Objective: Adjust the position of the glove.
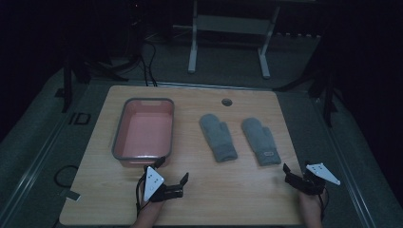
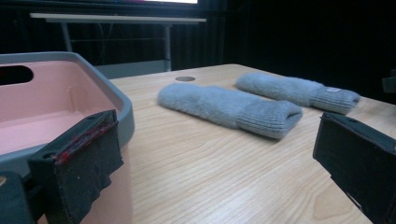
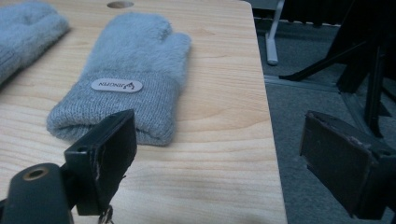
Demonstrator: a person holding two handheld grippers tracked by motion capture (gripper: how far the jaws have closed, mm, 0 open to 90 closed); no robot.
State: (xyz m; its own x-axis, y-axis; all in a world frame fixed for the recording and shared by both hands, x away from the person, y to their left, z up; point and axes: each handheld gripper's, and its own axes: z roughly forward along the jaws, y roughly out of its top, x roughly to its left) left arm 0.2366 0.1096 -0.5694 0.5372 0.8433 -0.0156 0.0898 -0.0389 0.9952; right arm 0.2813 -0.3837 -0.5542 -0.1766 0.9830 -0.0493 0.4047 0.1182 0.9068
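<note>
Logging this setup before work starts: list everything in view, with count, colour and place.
Table: one, light wood, centre.
Bin: one, pink with grey rim, table's left half.
Left mitten: one, grey, right of the bin.
Right mitten: one, grey with a small label, beside the first.
Cable hole: one, dark, far edge of the table.
Stand: one, white, on the floor beyond the table.
Left gripper: one, black, open, near the bin.
Right gripper: one, black, open, near right corner.
</note>
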